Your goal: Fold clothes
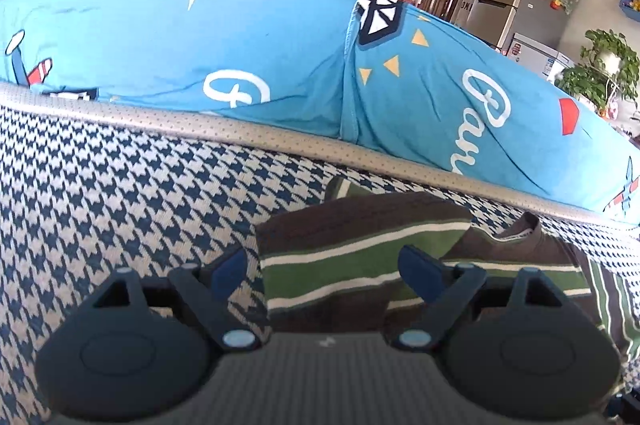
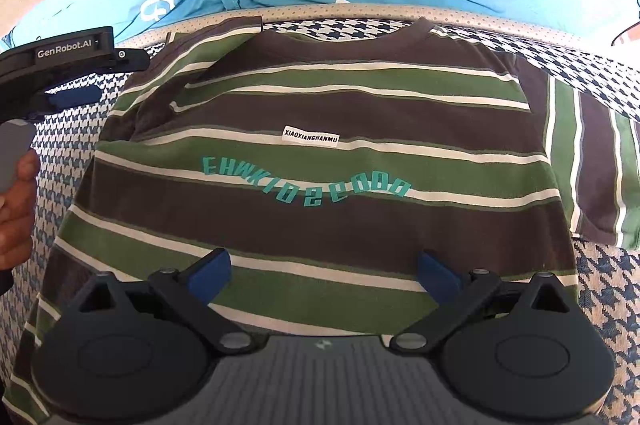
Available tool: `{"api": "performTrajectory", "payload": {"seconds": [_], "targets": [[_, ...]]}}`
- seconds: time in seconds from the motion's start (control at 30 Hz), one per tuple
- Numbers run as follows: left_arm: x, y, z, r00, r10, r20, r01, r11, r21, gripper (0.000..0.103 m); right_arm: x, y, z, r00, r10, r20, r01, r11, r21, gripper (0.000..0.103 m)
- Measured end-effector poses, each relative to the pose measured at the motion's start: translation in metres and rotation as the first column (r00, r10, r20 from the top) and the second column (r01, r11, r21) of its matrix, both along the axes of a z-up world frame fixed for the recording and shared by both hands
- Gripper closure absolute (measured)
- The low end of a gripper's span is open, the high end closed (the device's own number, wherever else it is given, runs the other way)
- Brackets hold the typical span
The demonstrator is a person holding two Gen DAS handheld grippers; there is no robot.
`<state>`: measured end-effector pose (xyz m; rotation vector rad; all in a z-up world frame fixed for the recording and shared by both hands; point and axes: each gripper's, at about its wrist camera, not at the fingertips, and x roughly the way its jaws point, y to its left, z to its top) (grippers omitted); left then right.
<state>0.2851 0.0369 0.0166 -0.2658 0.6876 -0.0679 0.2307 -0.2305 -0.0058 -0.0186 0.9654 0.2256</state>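
One striped shirt [image 2: 320,145] flat; two grippers, left [image 1: 324,273], right [image 2: 324,273], spread.

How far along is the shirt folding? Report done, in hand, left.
Done: the striped T-shirt lies face up on the houndstooth cover, and one sleeve already looks folded in over the body. In hand: nothing; the left gripper and right gripper are both open above the shirt. Left: the other sleeve lies spread out, and the body is unfolded.
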Motion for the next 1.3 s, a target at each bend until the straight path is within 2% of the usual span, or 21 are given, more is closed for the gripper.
{"api": "performTrajectory", "payload": {"seconds": [0.3,0.47,0.73,1.07,1.3], "targets": [[0.010,-0.004,-0.013,0.999,-0.021,-0.028,0.019,0.998,-0.067,0.011,-0.002,0.003,-0.001,1.000,0.018,0.006,-0.017,0.999,-0.030,0.003],[0.010,-0.004,-0.016,0.999,-0.007,-0.045,0.004,0.998,-0.055,0.011,-0.002,0.003,-0.001,1.000,0.022,0.007,-0.022,0.999,-0.038,0.003],[0.009,-0.005,-0.023,0.997,-0.019,-0.071,0.014,0.997,-0.079,0.013,-0.002,0.003,-0.001,1.000,0.026,0.007,-0.026,0.999,-0.042,0.002],[-0.001,-0.018,-0.016,0.998,-0.035,-0.059,0.032,0.998,-0.054,0.038,-0.002,0.004,-0.002,1.000,0.027,0.006,-0.027,0.998,-0.050,0.002],[-0.009,-0.026,-0.009,0.999,-0.034,-0.042,0.034,0.999,-0.022,0.064,-0.001,0.004,-0.001,1.000,0.026,0.004,-0.026,0.999,-0.048,0.002]]}}
